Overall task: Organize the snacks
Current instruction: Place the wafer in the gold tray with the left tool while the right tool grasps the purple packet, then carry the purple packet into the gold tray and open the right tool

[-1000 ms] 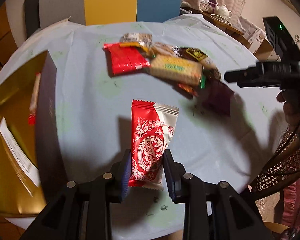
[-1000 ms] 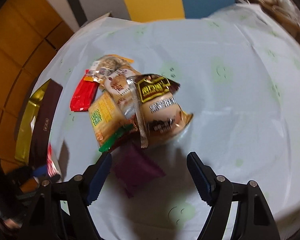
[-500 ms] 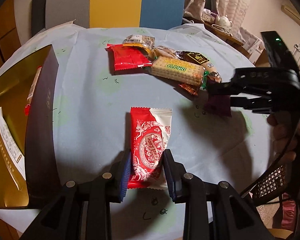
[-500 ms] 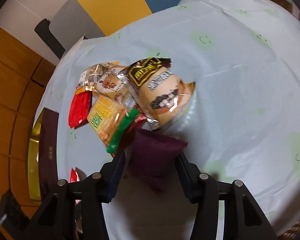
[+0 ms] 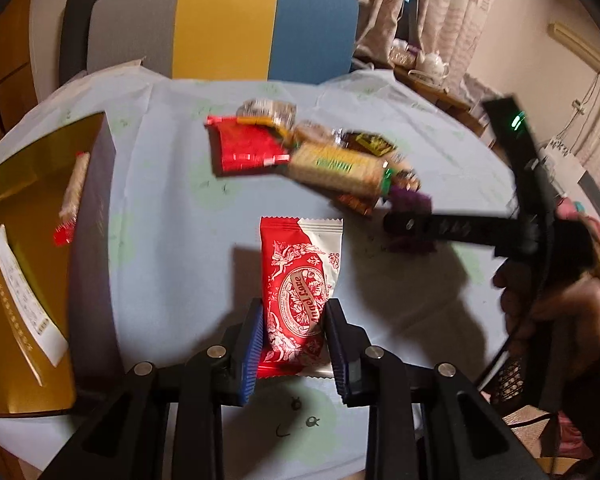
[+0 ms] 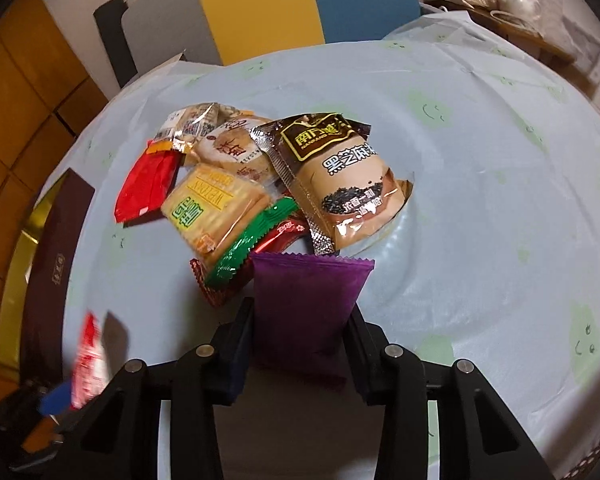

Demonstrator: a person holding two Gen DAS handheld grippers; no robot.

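A red-and-white snack packet (image 5: 300, 280) hangs above the pale blue tablecloth (image 5: 168, 184), with my left gripper (image 5: 294, 320) shut on its lower end. In the right wrist view my right gripper (image 6: 302, 320) has a purple packet (image 6: 306, 300) between its jaws. They are closing, and both pads touch the packet's sides. The purple packet sits at the near edge of a snack pile: a yellow biscuit pack (image 6: 216, 208), a brown sesame packet (image 6: 348, 184) and a red packet (image 6: 148, 184). The left wrist view shows the right gripper (image 5: 404, 226) reaching in from the right.
An open box with a gold lining (image 5: 24, 208) and a dark wall (image 5: 92, 240) stands at the table's left, with a slim snack stick and a paper slip inside. A grey, yellow and blue chair (image 5: 228, 28) is behind the table. A side table with a teapot (image 5: 432, 62) is at the back right.
The right gripper came down onto the purple packet and its jaws narrowed from wide open to touching its sides. The left gripper kept its hold on the red-and-white packet and tilted slightly.
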